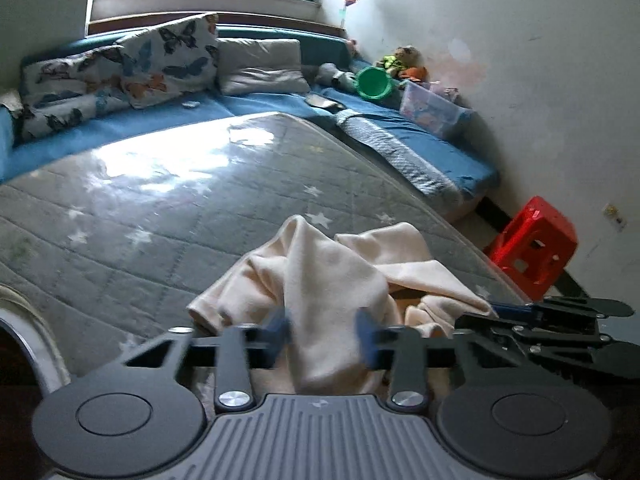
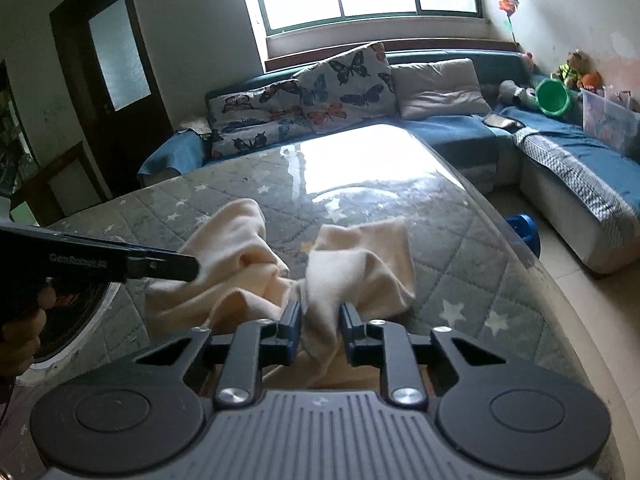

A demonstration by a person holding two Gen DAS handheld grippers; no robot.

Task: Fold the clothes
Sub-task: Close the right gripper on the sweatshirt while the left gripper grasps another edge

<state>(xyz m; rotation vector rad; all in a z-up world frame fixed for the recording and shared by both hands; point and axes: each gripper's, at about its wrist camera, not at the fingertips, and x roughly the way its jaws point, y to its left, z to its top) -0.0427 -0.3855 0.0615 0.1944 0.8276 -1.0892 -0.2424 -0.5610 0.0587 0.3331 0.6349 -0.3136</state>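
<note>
A cream garment (image 1: 332,276) lies crumpled on the near part of a grey star-patterned table cover (image 1: 160,200). My left gripper (image 1: 324,334) has its blue-padded fingers on either side of a bunched fold of it. The garment (image 2: 360,264) also shows in the right wrist view, where my right gripper (image 2: 320,320) has its fingers on either side of another bunched fold. The jaws of both stand apart around the cloth. The right gripper shows in the left wrist view (image 1: 560,328) at the right. The left gripper shows in the right wrist view (image 2: 120,260) at the left.
A blue corner sofa (image 1: 260,104) with butterfly cushions (image 1: 168,64) wraps the far side. A green bucket (image 1: 374,82), a clear box (image 1: 432,108) and toys sit on it. A red stool (image 1: 536,246) stands right of the table. A dark door (image 2: 108,80) is far left.
</note>
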